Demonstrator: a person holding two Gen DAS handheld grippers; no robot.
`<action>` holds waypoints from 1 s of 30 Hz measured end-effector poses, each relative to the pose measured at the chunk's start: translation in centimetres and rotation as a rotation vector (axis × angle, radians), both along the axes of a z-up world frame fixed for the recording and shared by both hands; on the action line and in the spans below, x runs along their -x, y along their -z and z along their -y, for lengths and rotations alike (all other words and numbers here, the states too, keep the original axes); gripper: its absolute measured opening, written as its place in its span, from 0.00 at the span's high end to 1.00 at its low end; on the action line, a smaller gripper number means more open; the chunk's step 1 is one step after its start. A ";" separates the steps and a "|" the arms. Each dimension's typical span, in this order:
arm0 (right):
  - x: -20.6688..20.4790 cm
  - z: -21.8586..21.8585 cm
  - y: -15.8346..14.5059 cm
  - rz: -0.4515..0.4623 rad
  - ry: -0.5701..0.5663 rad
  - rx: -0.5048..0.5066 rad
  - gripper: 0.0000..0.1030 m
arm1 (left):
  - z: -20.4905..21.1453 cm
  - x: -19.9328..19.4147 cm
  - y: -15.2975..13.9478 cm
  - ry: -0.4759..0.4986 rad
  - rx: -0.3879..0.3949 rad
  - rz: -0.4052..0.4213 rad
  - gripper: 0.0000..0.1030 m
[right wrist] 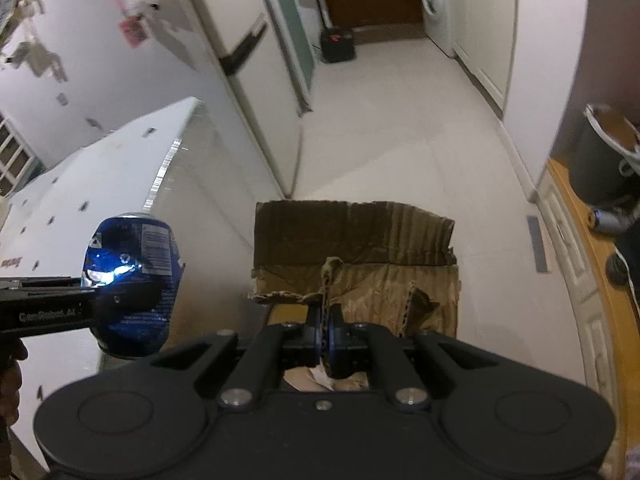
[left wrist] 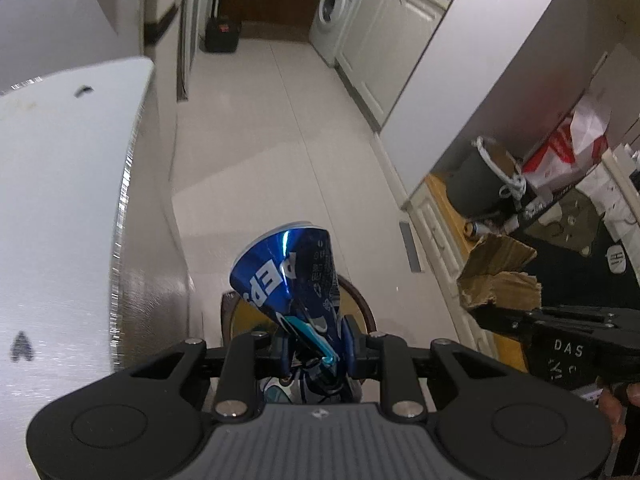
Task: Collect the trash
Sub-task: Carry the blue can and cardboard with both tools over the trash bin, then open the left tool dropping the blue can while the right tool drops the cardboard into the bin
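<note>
Stretching away ahead of both claws is a pale tiled floor [left wrist: 280, 128], running down a narrow kitchen to a washing machine [left wrist: 334, 4] at the far end. Cream cabinets [left wrist: 384, 52] line the right side, and a white tabletop [left wrist: 52, 184] with a bright metal edge fills the left. On the wooden counter at right stand a dark bucket [left wrist: 476, 178] with a white rope handle and a red and white bag [left wrist: 568, 144]. The right claw [right wrist: 325, 330] is clamped shut on a torn piece of brown cardboard [right wrist: 356, 256], held out above the floor, its flap standing upright past the fingertips. The left claw [left wrist: 316, 346] pinches a crushed blue drink can [left wrist: 288, 276] by its flattened end, the round end pointing away over the floor, beside the tabletop's edge. The 2 claws sit near each other, can to the left of cardboard.
</note>
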State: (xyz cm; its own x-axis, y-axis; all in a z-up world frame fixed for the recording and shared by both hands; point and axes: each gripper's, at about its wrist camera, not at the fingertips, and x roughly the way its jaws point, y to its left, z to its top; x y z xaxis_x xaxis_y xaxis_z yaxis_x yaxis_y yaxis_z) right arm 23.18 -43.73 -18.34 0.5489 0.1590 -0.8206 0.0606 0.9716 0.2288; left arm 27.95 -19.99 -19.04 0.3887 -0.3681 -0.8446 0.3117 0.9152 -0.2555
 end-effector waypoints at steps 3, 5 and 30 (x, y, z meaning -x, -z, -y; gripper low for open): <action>-0.3 1.3 1.6 -0.036 0.031 -0.002 0.96 | 0.9 -0.8 1.9 0.016 -0.010 -0.046 0.76; -0.6 2.1 2.8 -0.064 0.051 -0.008 0.96 | 1.4 -1.4 3.2 0.027 -0.020 -0.073 0.76; -9.5 2.9 16.9 -0.249 0.111 -0.139 0.96 | 6.6 -11.9 22.7 0.182 -0.185 -0.263 0.57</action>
State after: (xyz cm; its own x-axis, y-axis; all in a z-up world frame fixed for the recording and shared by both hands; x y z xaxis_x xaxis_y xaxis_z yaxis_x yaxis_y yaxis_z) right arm 32.65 -46.58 -35.22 0.3535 0.2294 -0.9069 0.2359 0.9163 0.3237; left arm 39.87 -26.57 -41.77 0.0914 -0.2431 -0.9657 0.4197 0.8888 -0.1840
